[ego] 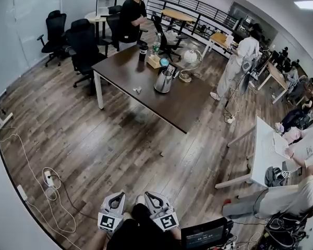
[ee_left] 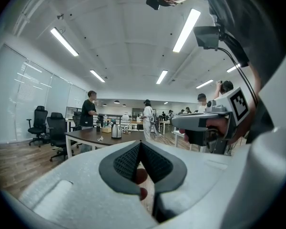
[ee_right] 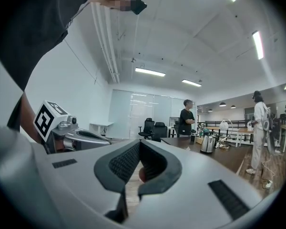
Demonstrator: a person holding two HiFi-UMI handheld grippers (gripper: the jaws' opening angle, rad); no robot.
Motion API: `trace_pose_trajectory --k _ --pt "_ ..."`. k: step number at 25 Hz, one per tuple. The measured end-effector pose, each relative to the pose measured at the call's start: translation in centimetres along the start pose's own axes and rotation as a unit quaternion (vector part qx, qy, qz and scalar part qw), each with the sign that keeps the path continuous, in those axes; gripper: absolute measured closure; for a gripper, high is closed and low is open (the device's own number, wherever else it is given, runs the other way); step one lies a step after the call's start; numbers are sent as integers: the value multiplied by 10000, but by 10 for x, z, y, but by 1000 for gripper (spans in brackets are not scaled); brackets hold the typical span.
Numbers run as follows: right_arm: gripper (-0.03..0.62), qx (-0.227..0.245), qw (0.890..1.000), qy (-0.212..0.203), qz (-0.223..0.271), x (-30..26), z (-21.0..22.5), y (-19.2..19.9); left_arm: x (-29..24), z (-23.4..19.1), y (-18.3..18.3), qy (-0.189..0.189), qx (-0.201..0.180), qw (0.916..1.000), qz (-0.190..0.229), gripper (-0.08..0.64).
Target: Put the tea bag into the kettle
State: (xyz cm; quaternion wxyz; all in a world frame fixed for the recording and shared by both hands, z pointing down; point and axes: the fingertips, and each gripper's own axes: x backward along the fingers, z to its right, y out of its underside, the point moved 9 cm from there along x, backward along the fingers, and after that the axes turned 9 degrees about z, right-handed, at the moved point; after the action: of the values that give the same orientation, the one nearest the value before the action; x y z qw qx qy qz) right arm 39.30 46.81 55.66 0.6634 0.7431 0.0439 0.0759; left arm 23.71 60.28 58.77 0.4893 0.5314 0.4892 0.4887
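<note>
You hold the left hand-held gripper (ego: 117,196) and the right hand-held gripper (ego: 148,196) side by side at the bottom centre, pointing about level. The jaws of both are together, with nothing between them. The tea bag (ego: 137,90) lies on the dark surface (ego: 146,100) in the upper centre, near the kettle (ego: 163,80), to its left.

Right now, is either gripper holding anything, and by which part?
Nothing is held. The left gripper and the right gripper both have their jaws shut together, empty; the kettle stands far off on the table.
</note>
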Motion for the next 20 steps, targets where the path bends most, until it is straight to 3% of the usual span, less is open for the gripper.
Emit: trace_pose_trajectory --k 4,10,20 --pt "586 26 9997 126 197 -13 33 3 -39 -7 -9 225 -286 9993 -44 575" --pt "586 23 9988 361 317 -18 91 18 -102 1 -13 390 -393 9984 -102 575" --pt "586 -148 9985 435 308 -24 140 38 -157 24 -6 612 -322 9974 -225 575"
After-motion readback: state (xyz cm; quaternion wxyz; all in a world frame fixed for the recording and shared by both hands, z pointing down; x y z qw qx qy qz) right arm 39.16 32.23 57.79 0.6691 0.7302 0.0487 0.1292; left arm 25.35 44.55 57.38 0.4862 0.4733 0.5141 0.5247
